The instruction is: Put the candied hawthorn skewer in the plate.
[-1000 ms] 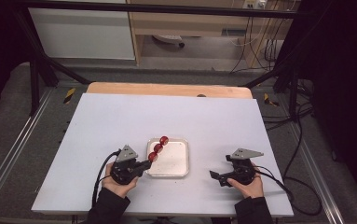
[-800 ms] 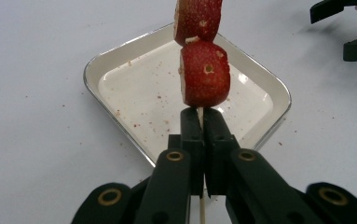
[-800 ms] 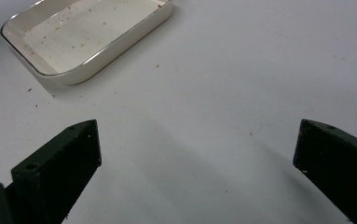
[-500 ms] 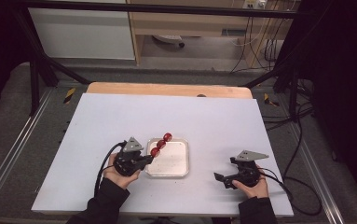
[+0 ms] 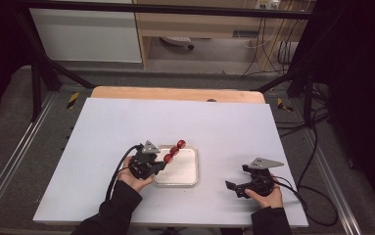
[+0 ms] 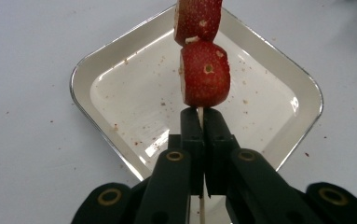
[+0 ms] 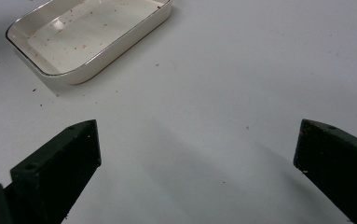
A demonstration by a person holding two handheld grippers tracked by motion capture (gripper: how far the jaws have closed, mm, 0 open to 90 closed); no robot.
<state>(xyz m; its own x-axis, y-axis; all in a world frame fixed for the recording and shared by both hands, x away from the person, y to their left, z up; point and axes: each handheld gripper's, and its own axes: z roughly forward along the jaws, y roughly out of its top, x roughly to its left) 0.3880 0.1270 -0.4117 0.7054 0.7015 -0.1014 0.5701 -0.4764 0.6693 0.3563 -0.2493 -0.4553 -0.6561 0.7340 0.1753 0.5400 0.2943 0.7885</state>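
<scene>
Jaws of the left gripper point(image 6: 199, 122) clamp a thin wooden skewer of red strawberries point(image 6: 204, 74) above the white square tray point(image 6: 278, 65), while the right gripper point(image 7: 197, 154) gapes empty beside that tray.

You see a glossy white tray point(image 6: 120, 70) with a metallic rim, matt black plastic jaws, and seeded, shiny strawberries point(image 6: 205, 74) above the tray.

The left hand-held gripper point(image 5: 161, 164) has carried the strawberry skewer point(image 5: 174, 151) slightly rightward over the tray point(image 5: 187, 171).
</scene>
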